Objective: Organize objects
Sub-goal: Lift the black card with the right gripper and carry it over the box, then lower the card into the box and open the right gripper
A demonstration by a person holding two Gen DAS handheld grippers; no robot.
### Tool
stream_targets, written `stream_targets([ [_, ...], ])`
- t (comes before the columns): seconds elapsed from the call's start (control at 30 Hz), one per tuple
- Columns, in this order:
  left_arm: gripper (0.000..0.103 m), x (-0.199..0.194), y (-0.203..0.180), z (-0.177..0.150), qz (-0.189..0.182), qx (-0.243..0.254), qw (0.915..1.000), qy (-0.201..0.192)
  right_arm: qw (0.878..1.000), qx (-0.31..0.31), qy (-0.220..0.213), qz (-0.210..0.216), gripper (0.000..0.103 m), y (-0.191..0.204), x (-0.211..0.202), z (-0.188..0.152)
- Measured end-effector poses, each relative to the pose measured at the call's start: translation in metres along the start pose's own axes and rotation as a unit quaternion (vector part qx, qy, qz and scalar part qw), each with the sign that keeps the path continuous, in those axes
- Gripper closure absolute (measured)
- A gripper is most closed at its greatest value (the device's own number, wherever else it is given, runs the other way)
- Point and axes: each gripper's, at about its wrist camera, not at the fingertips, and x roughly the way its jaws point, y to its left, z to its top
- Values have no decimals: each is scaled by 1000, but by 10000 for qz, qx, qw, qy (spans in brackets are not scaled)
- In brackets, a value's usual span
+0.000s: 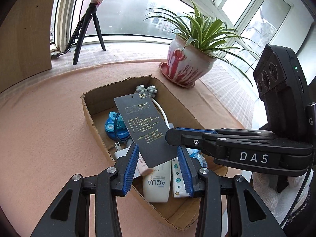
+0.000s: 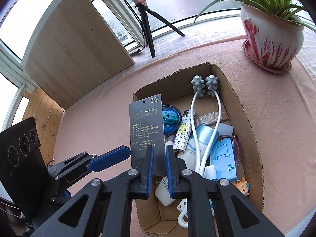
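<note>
Above the open cardboard box (image 2: 246,118), at centre frame in the right wrist view, the right claw (image 2: 159,158) is nearly closed and pinches the lower edge of a dark grey garment hang tag (image 2: 147,126). The tag stands with its long axis running up the frame, punched hole at the top, printed face toward the camera. In the left wrist view the tag (image 1: 142,130) leans toward the upper left, and its lower corner lies between the half-open pads of the left claw (image 1: 159,167), which grip nothing. The box lies directly beneath the tag on the pink desk (image 2: 98,122). Judgement: the right claw is nearer; release calls for a straight descent.
</note>
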Motion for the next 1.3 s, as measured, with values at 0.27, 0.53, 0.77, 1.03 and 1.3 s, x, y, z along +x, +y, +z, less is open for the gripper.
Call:
stream_targets([
  [0.27, 60, 27, -10, 10, -13, 87, 9999, 111, 9999, 124, -19, -93, 91, -25, 3, 9],
  [0.53, 39, 41, -15, 11, 119, 187, 9993, 314, 9995, 66, -17, -310, 91, -35, 5, 11],
  [0.77, 13, 34, -3, 9, 369, 104, 9988, 320, 9962, 206, -398, -751, 42, -43, -8, 10],
  [1.03, 11, 8, 18, 2, 573, -87, 9980, 241, 9956, 253, -435, -796, 42, -35, -9, 5],
  [1.3, 11, -37, 55, -19, 1018, -346, 9941, 123, 9932, -78, -646, -961, 42, 3, -13, -8],
])
